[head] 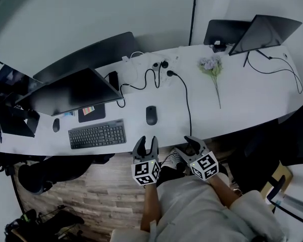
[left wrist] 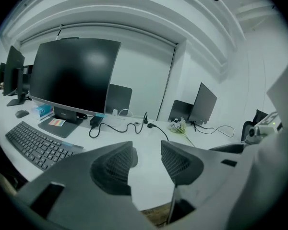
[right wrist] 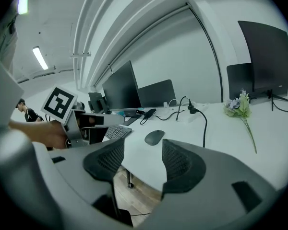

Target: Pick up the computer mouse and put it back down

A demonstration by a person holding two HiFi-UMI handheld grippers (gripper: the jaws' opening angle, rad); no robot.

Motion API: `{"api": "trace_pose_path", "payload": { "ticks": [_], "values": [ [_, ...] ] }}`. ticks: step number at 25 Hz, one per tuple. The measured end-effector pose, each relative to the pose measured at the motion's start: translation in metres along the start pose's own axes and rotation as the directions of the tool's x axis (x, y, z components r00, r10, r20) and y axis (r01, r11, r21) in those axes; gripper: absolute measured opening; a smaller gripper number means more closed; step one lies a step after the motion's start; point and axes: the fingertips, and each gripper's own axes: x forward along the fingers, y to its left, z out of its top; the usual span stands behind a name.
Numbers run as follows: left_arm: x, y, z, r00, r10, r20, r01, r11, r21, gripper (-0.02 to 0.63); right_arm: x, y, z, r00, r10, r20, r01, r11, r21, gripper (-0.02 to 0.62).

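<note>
Left tool [head: 147, 143] and right tool [head: 189, 146], both released, hover short of the computer mouse [head: 151, 115] ahead.

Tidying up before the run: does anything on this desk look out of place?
A flower sprig lies flat on the white desk, right of the mouse, with no vase: odd among computer gear. Nothing looks spilled or broken.

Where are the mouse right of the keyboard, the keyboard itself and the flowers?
mouse [head: 151, 115], head view, middle of its top.
keyboard [head: 97, 134], head view, its middle keys.
flowers [head: 210, 63], head view, the blossoms.
</note>
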Motion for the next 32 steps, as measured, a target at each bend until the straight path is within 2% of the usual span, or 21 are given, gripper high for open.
{"api": "trace_pose_path", "payload": {
  "ticks": [10, 19, 24, 32],
  "values": [
    [0.02, 0.006, -0.012, 0.999, 0.024, -0.034, -0.025, 1.0, -0.006, 0.19, 0.013, -0.007, 0.004, 1.0, 0.016, -0.014, -0.017, 0.998, -0.056, 0.252],
    [0.047, 0.022, -0.014, 0.991, 0.079, -0.11, -0.077, 0.997, 0.021, 0.19, 0.027, -0.04, 0.02, 1.0, 0.022, -0.003, -0.022, 0.998, -0.055, 0.252],
    [0.067, 0.03, -0.006, 0.987, 0.103, -0.124, -0.102, 0.995, 0.013, 0.192, 0.043, -0.057, 0.036, 1.0, 0.031, -0.004, -0.031, 0.997, -0.065, 0.252],
    [0.104, 0.036, -0.01, 0.975, 0.118, -0.189, -0.118, 0.993, 0.007, 0.218, 0.06, -0.084, 0.047, 0.999, 0.04, -0.03, -0.041, 0.997, -0.067, 0.252]
  ]
}}
